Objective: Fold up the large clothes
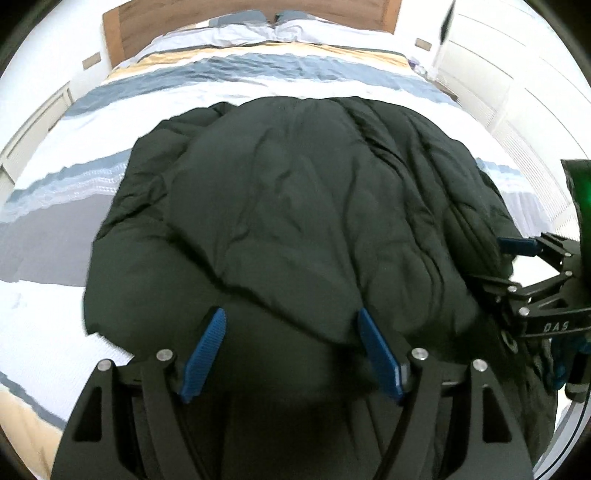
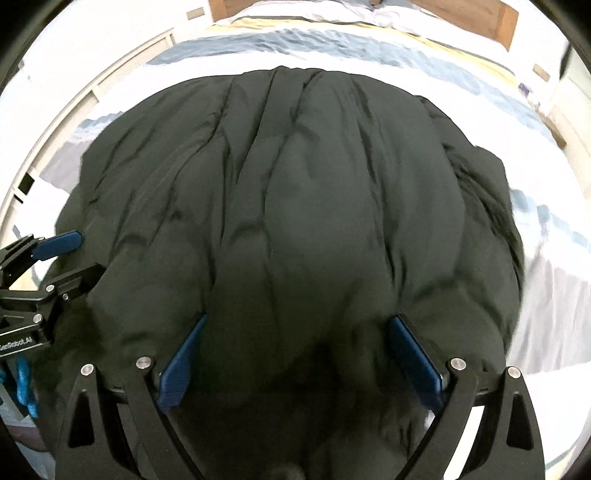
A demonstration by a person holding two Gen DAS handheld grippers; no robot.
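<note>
a big dark padded jacket [image 1: 295, 206] is lying spread out on the bed [image 1: 258, 85], taking up most of both views, with the striped duvet [image 1: 236, 66] in white, grey-blue and yellow showing all around it. the fabric is bunching into long puffy creases running away from the cameras toward the wooden headboard [image 1: 118, 33] and the white pillows [image 1: 258, 31] at the far end.

the left gripper [image 1: 291, 332] is sitting at the near edge of the jacket with its blue fingers [image 1: 207, 350] spread wide, and a folded-over flap of the jacket is lying between and just past them. nothing is looking pinched there, the fabric is just sitting in the gap.

the right gripper [image 2: 299, 339] is doing much the same thing over on its side, jaws wide apart with the near hem of the jacket bulging between the blue pads [image 2: 181, 365]. it isn't clamping anything as far as i can see.

each gripper is showing up at the edge of the other's view, so they're side by side along the same near edge. white wardrobe doors [image 1: 517, 85] are running along the right of the room in the left wrist view.
</note>
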